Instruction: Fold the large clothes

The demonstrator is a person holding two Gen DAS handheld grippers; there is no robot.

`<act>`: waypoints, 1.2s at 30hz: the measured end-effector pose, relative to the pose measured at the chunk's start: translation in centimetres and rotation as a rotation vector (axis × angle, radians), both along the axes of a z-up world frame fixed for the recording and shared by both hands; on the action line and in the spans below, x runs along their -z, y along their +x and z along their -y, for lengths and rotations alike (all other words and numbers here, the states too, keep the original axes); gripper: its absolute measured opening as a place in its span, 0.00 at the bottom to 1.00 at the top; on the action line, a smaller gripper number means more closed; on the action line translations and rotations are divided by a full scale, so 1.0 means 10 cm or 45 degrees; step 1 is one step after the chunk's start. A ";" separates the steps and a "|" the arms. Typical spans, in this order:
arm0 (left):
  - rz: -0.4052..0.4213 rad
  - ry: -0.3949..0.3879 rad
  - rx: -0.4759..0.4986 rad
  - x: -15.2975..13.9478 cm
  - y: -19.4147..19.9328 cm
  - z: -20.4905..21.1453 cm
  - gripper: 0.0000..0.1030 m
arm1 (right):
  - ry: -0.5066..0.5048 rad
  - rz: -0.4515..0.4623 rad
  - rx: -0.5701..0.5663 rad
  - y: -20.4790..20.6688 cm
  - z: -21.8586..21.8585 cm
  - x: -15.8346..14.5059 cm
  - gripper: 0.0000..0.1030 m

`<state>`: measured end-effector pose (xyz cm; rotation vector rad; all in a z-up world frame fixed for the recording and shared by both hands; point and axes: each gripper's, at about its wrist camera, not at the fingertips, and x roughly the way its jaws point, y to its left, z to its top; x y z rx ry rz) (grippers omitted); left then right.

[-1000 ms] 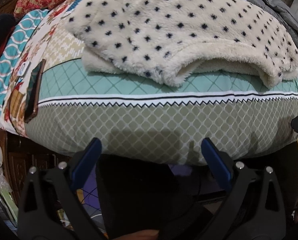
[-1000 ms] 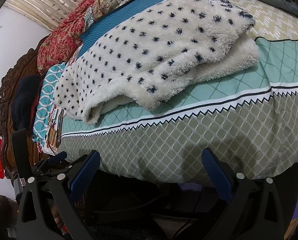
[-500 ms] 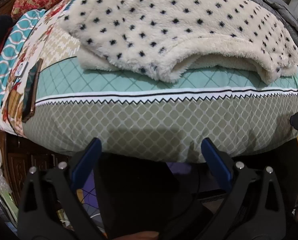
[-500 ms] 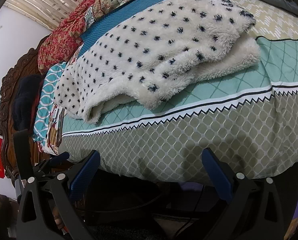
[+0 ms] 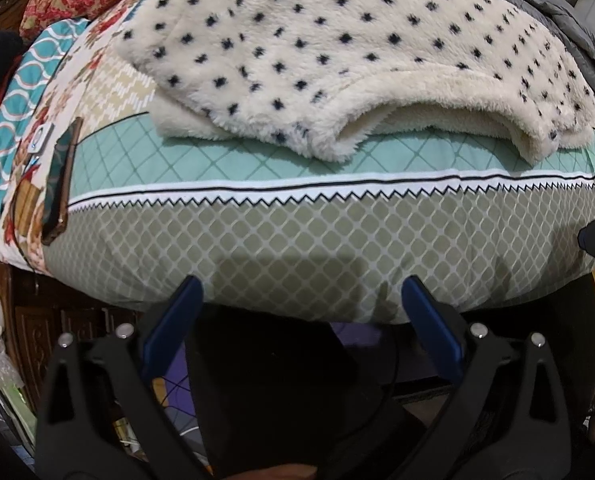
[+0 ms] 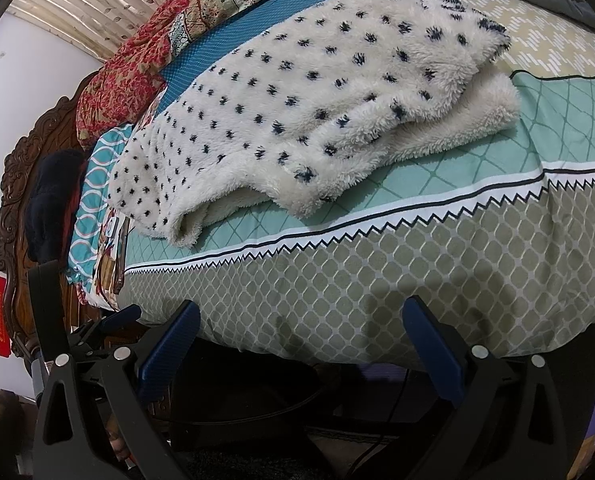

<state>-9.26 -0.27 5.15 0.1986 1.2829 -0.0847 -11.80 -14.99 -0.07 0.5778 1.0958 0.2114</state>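
Observation:
A cream fleece garment with dark spots (image 5: 337, 60) lies folded over itself on the bed, its plain fleecy inside showing along the near edge; it also shows in the right wrist view (image 6: 317, 96). My left gripper (image 5: 299, 292) is open and empty, held off the bed's front edge, below the garment. My right gripper (image 6: 297, 314) is open and empty, also off the front edge, to the right. The left gripper's body (image 6: 97, 332) shows at the lower left of the right wrist view.
The bed has a green and grey patterned cover (image 5: 317, 236). A phone (image 5: 59, 184) lies near its left edge. Red patterned pillows (image 6: 137, 68) and a carved wooden headboard (image 6: 17, 184) stand at the left. A grey quilted jacket (image 5: 557, 20) lies at the far right.
Both grippers have drifted slightly back and down from the bed, so the garment sits a little higher in view. Both stay open and empty. The garment has not moved.

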 end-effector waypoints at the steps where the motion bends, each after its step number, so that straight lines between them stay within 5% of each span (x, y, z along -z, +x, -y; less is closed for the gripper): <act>1: -0.001 0.000 0.000 0.00 0.00 0.00 0.93 | 0.000 0.000 0.001 -0.01 -0.01 0.00 0.22; 36: -0.040 -0.013 0.035 0.06 0.03 0.01 0.93 | 0.009 -0.006 -0.001 0.00 0.02 0.00 0.22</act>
